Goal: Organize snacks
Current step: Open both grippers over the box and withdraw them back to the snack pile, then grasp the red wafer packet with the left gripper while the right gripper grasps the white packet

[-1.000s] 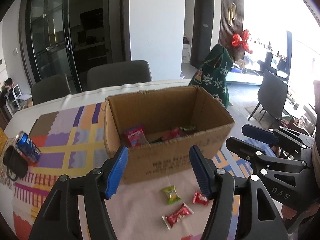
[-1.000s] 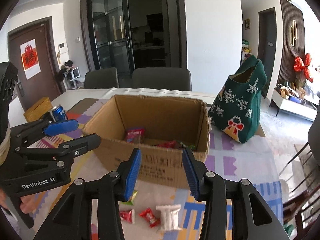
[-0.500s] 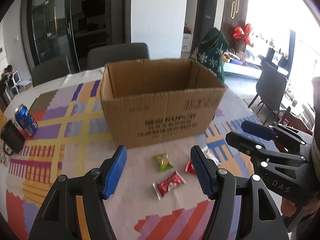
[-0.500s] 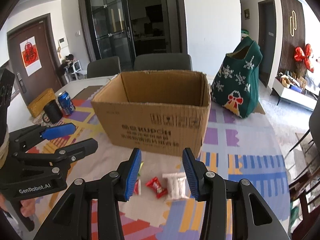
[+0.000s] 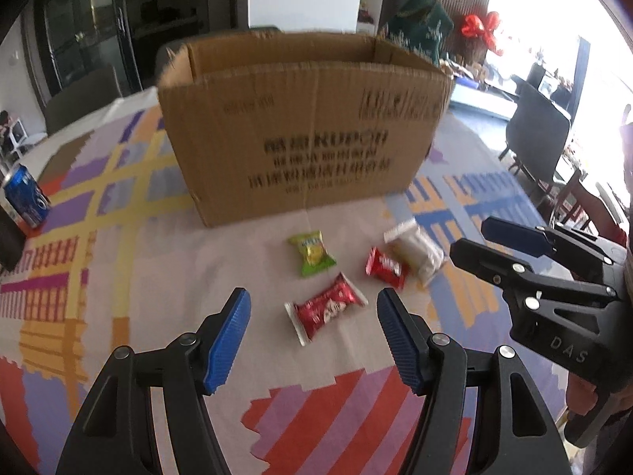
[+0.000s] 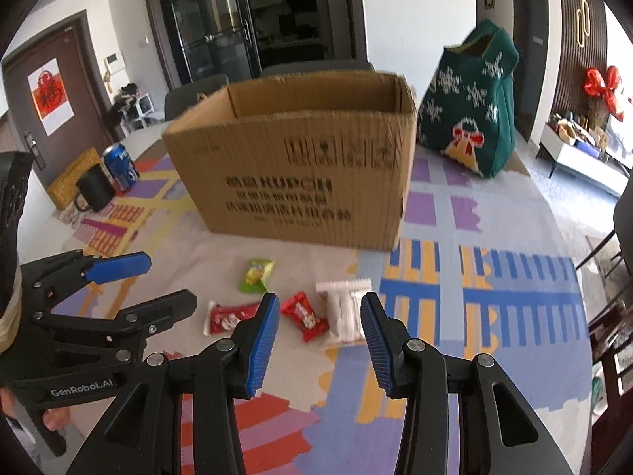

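Four wrapped snacks lay flat before an open cardboard box [image 5: 308, 126]: green packet [image 5: 312, 252], long red bar [image 5: 326, 308], small red candy [image 5: 384, 267], white pack [image 5: 415, 249].

Daylight floods in from the right, blown out to white glare in the left wrist view. The box [image 5: 304, 126] print is smeared by motion blur in both views. Fisheye bending curves the edges, with dark vignette corners.

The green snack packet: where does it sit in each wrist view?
Left wrist: green snack packet just right of centre, on the cloth before the cardboard box.
Right wrist: green snack packet left of centre, below the cardboard box.
Shared landmark: the box's printed front face.
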